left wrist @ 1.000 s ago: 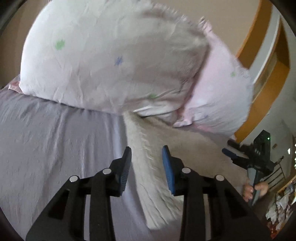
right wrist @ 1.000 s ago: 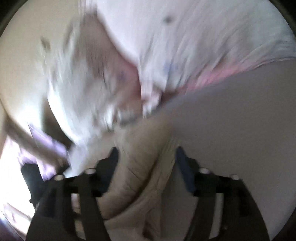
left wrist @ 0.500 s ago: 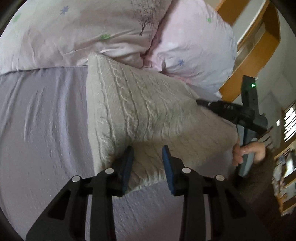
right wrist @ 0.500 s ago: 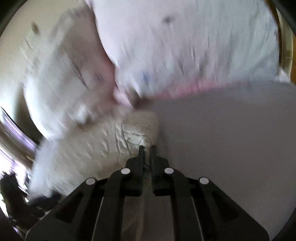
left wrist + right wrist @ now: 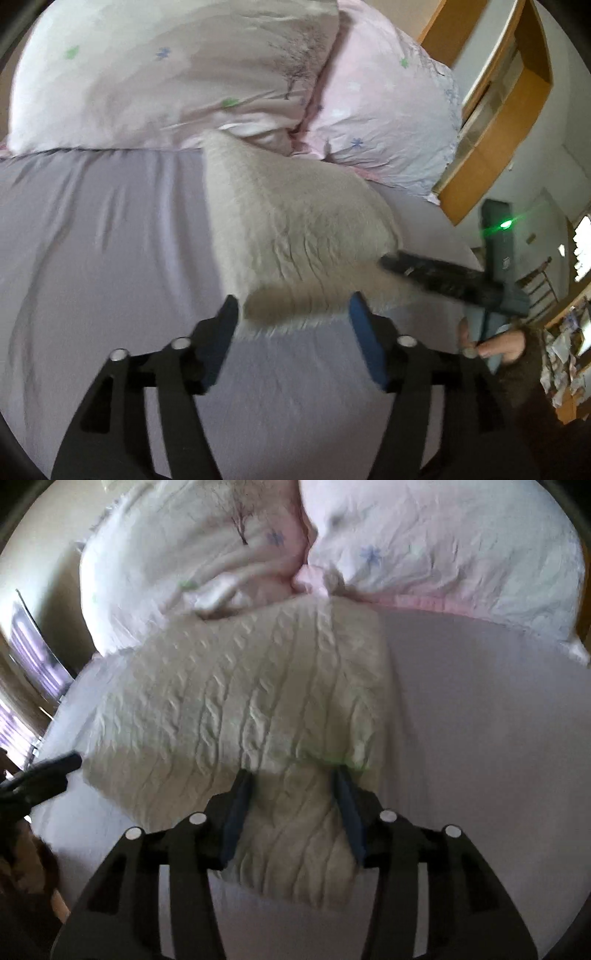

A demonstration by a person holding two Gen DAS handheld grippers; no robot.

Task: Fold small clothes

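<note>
A cream cable-knit sweater (image 5: 295, 229) lies folded on the lavender bed sheet (image 5: 103, 236), its far edge against the pillows. My left gripper (image 5: 293, 314) is open, its jaws wide apart at the sweater's near edge, holding nothing. My right gripper (image 5: 291, 786) is open over the sweater (image 5: 243, 701), its jaws astride the near right part of the cloth. In the left wrist view the right gripper (image 5: 436, 273) shows at the sweater's right edge, with the hand behind it.
Two pale floral pillows (image 5: 177, 74) (image 5: 443, 542) lie along the head of the bed. A wooden headboard frame (image 5: 491, 122) stands at the right. The left gripper's tip (image 5: 48, 768) shows at the left in the right wrist view.
Both grippers have opened: the left jaws spread wide and drew back from the sweater's edge, the right let go of the fold it pinched. The sweater now rests flat.
</note>
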